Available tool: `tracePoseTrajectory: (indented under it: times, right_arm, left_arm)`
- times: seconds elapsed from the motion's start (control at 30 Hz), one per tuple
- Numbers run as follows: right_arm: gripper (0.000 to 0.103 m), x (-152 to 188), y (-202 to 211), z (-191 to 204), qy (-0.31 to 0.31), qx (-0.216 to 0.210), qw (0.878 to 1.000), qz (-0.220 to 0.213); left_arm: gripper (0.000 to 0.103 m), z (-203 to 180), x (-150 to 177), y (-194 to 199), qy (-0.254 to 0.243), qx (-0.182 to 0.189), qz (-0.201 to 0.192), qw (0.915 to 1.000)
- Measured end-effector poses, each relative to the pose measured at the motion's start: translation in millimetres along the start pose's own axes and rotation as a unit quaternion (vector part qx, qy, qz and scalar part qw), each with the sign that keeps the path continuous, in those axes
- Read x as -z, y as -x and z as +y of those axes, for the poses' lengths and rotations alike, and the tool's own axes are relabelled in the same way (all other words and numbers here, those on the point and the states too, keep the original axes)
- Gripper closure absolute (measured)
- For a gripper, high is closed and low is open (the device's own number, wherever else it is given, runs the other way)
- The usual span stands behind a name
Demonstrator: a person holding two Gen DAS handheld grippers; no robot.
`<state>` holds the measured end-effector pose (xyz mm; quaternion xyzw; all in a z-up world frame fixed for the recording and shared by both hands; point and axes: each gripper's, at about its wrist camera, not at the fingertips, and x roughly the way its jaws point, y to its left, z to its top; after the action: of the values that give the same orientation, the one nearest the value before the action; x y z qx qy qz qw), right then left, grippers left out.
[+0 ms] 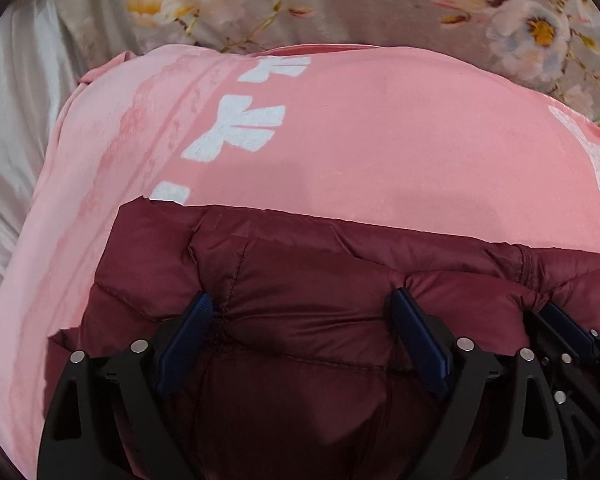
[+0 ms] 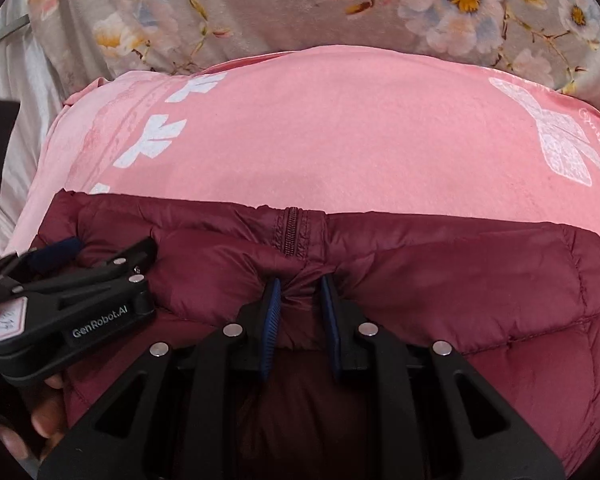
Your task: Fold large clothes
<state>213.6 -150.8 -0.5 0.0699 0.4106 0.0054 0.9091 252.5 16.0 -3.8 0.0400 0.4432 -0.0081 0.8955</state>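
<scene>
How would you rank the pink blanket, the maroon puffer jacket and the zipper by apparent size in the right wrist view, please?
1. pink blanket
2. maroon puffer jacket, though nearness enlarges it, so this is unsure
3. zipper

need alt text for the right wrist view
The right tool pinches a fold of a maroon puffer jacket just below its zipper, over a pink blanket. The left tool grips the jacket at left.

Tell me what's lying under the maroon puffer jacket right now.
A pink blanket with white prints lies under the maroon puffer jacket, over floral bedding. What sits beneath the jacket's middle is covered.
</scene>
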Motion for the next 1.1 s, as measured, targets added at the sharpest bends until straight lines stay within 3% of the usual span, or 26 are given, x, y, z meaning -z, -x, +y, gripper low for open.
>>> tracePoseTrajectory:
  times: [0.2, 0.33, 0.4, 0.5, 0.77, 1.1]
  right_arm:
    - [0.085, -3, 10, -13, -0.027, -0.011, 1.0, -0.01]
    - [0.084, -9, 42, -43, -0.05, 0.041, 0.996, -0.054]
    - [0.083, -8, 41, -66, -0.067, 0.072, 0.994, -0.039]
    - [0.085, 2, 30, -93, -0.106, 0.065, 0.992, -0.017]
    - [0.084, 10, 16, -77, -0.07, 0.107, 0.991, -0.028]
    - [0.084, 11, 12, -83, -0.081, 0.094, 0.992, -0.03]
  left_arm:
    - [0.01, -8, 6, -2, -0.01, -0.026, -0.012, 0.9995]
    - [0.009, -7, 5, -4, -0.009, -0.026, -0.012, 0.9995]
    - [0.009, -7, 5, -4, -0.01, -0.027, -0.012, 0.9995]
    - [0.009, -8, 5, -4, -0.01, -0.028, -0.013, 0.9995]
    - [0.007, -7, 5, -3, -0.009, -0.03, -0.012, 0.9994]
    - [0.005, -13, 4, -4, -0.012, -0.05, -0.015, 0.9986]
